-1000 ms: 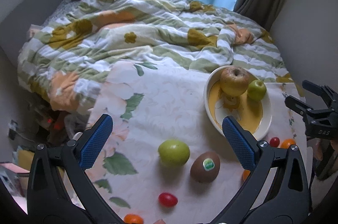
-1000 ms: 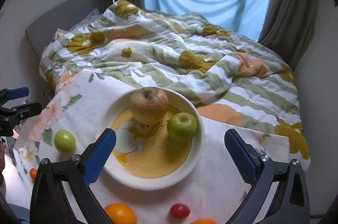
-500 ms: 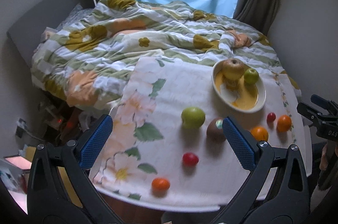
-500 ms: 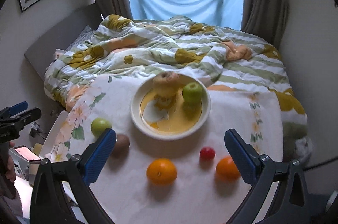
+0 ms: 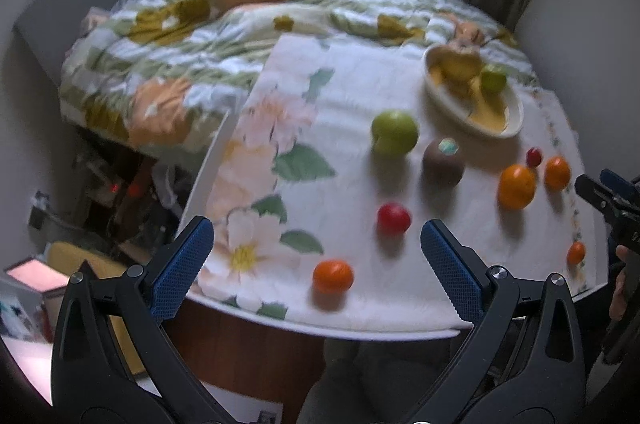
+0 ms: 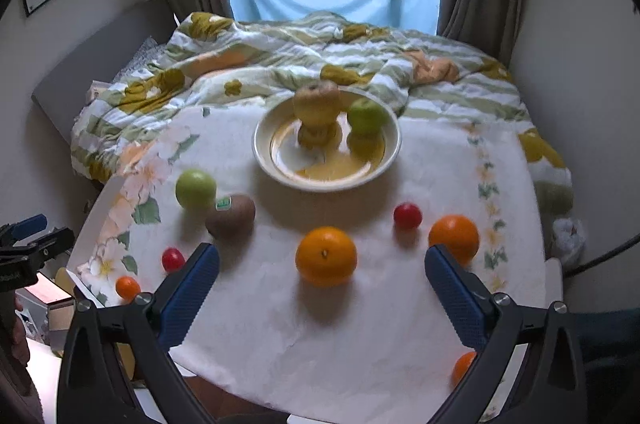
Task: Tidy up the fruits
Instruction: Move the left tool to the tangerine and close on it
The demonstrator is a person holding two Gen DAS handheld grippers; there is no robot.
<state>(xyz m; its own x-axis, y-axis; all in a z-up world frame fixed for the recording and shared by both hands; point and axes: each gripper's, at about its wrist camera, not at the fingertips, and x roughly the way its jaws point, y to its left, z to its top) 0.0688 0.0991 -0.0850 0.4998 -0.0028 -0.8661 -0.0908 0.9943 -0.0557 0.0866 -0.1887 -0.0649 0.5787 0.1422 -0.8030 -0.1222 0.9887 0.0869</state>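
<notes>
A cream bowl (image 6: 388,159) with a yellow-brown apple (image 6: 316,101) and a small green apple (image 6: 367,115) stands at the far side of the table; it also shows in the left wrist view (image 5: 514,119). Loose on the cloth lie a green apple (image 6: 195,188), a kiwi (image 6: 231,215), two oranges (image 6: 326,256) (image 6: 454,239), red tomatoes (image 6: 407,216) (image 6: 173,260) and small orange fruits (image 6: 128,287). My right gripper (image 6: 322,288) is open above the near edge. My left gripper (image 5: 316,256) is open at the table's left front edge.
The round table (image 6: 256,328) has a white floral cloth. A bed with a striped flowered quilt (image 6: 280,63) lies behind it, below a window with a blue cover. Clutter and boxes (image 5: 36,280) sit on the floor at the left.
Both grippers have pulled back and up from the table, so the whole spread of fruit now shows. Both stay open and empty.
</notes>
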